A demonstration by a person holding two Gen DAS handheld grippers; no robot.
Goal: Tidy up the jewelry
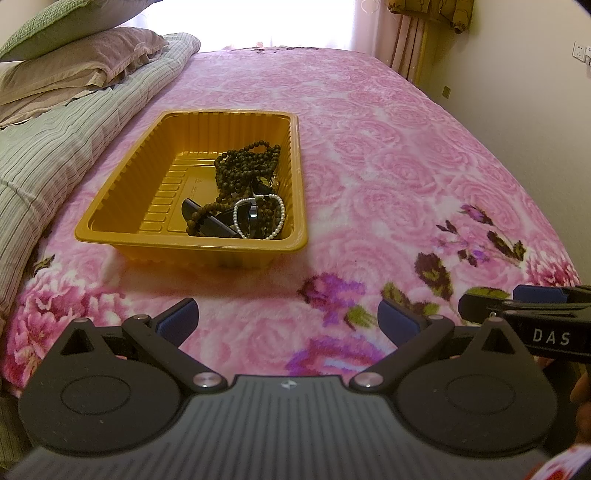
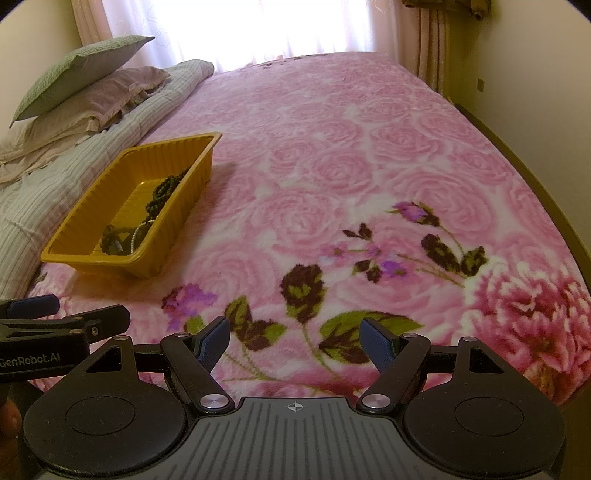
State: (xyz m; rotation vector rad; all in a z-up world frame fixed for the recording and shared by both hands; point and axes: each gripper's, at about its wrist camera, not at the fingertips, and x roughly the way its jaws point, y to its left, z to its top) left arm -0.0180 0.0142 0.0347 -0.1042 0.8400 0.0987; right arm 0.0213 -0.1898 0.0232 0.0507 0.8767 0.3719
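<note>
A yellow plastic tray (image 1: 110, 206) sits on the pink floral bed; it also shows in the right wrist view (image 2: 92, 192). Inside it lie a dark wooden bead necklace (image 1: 243, 162), a white pearl bracelet (image 1: 282, 216) and a black glossy bangle (image 1: 255, 218), piled at the tray's right side. The beads (image 2: 166, 188) show in the right wrist view too. My left gripper (image 1: 288, 317) is open and empty, held over the blanket in front of the tray. My right gripper (image 2: 295, 339) is open and empty, to the right of the tray; its tip shows in the left wrist view (image 1: 517, 306).
A folded striped quilt (image 1: 66, 147) and stacked pillows (image 1: 74, 59) lie left of the tray. The pink blanket (image 2: 369, 166) stretches to the right and back. A curtained window (image 2: 240, 22) is at the far end; the bed edge and wall (image 2: 554, 184) are at right.
</note>
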